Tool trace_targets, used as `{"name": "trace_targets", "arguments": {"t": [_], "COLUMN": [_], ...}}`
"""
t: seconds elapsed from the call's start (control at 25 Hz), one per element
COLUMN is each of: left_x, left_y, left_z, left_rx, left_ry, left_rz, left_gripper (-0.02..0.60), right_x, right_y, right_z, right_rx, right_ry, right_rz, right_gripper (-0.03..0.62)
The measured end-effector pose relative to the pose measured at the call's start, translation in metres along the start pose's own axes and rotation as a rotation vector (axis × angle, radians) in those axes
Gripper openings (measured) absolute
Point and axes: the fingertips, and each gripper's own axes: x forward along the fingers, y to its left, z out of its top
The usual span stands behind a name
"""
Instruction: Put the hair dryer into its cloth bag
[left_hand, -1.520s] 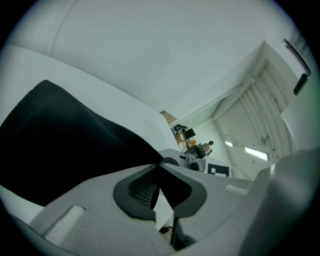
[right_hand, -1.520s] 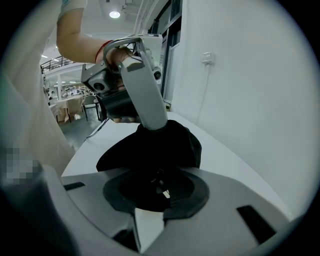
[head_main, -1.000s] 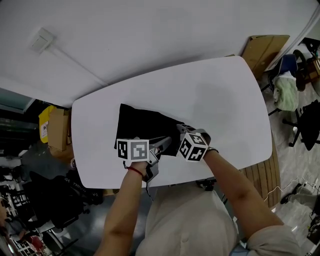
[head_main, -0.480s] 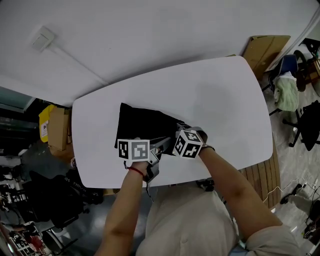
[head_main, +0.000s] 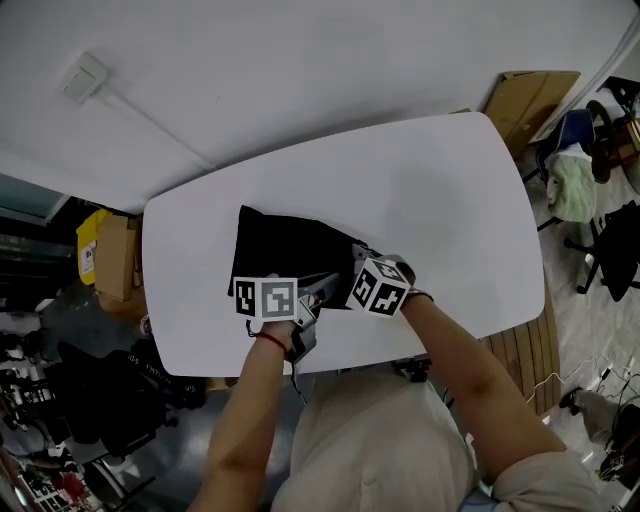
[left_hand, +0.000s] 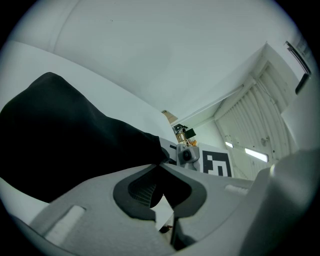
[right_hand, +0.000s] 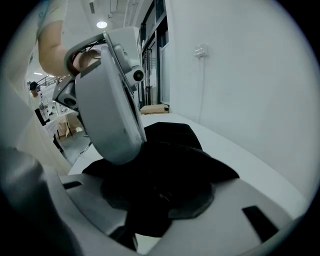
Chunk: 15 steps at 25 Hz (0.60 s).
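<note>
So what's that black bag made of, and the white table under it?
The black bag looks like soft, matt cloth: it drapes in folds and bunches where the jaws of the left gripper pinch it, with no shine. The table looks like a hard, smooth white top, perhaps laminate or painted board: its surface is even and unmarked, but the pictures cannot settle which.

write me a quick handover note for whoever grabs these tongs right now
The left tongs are shut on the near edge of the black cloth bag.
The right tongs have just been opening, with bag cloth between them; whether they grip it is unclear.
The bag lies on the white table, with both tongs at its near edge.
No hair dryer shows in any view, so I can't confirm it is inside.
Left to do: check that the dryer is in the bag, then let go.
</note>
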Motion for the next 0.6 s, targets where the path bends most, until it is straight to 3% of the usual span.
{"name": "trace_targets", "arguments": {"t": [0.28,0.6], "left_x": [0.002,0.009], "left_y": [0.003,0.002], "left_z": [-0.002,-0.001], "left_rx": [0.003,0.009], "left_ry": [0.007,0.019], "left_rz": [0.003,0.003], "left_gripper": [0.021,0.021], "right_x": [-0.018,-0.051], "right_y": [0.003,0.001], "right_z": [-0.012,-0.023], "right_rx": [0.016,0.124], "right_ry": [0.017,-0.019], "right_rz": [-0.006,-0.078], "right_gripper": [0.179,0.179]}}
